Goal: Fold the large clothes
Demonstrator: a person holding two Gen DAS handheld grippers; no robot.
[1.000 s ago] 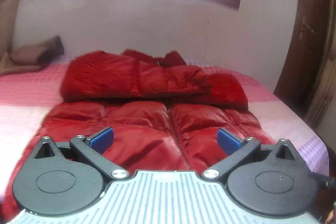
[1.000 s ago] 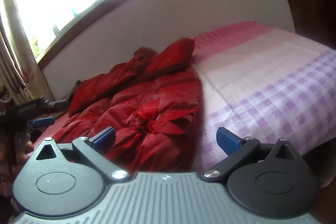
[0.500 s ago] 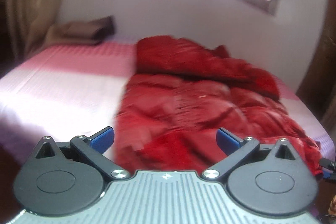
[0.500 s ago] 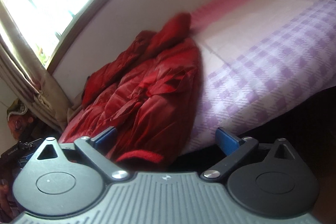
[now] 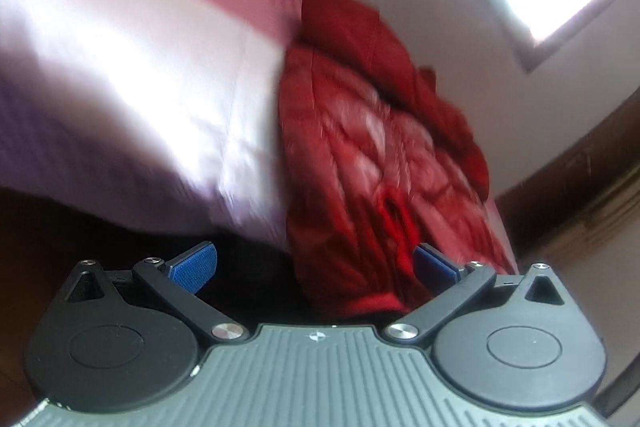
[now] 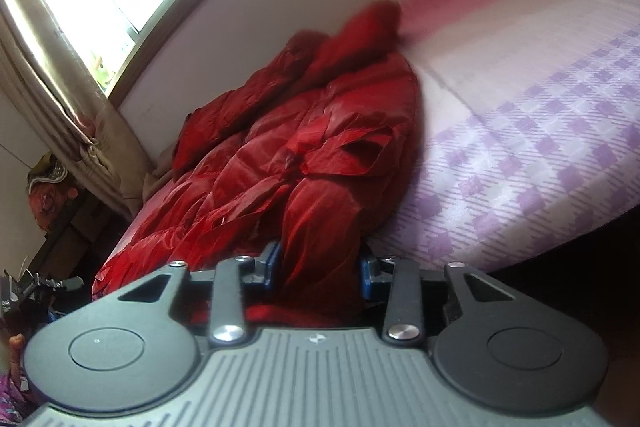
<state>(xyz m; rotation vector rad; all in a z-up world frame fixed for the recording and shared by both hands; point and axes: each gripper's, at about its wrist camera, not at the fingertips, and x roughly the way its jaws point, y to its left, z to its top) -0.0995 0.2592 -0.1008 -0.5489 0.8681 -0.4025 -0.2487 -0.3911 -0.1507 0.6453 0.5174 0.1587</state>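
A red puffer jacket [image 6: 304, 147] lies on the bed, its hem hanging over the near edge. It also shows in the left wrist view [image 5: 376, 155], blurred. My right gripper [image 6: 318, 267] is shut on the jacket's hem at its right corner, with red fabric pinched between the blue pads. My left gripper [image 5: 316, 265] is open and empty, low at the bed's edge. The jacket's left hem corner hangs just in front of its right finger [image 5: 434, 265].
The bed [image 6: 540, 131] has a pink and purple checked sheet. A window with a curtain [image 6: 52, 99] is on the left. A wall runs behind the bed. A dark wooden door frame [image 5: 580, 163] stands at the right.
My right gripper has closed on the jacket's hem. My left gripper has swung left and dropped down to the bed's edge at the jacket's left hem corner, still open.
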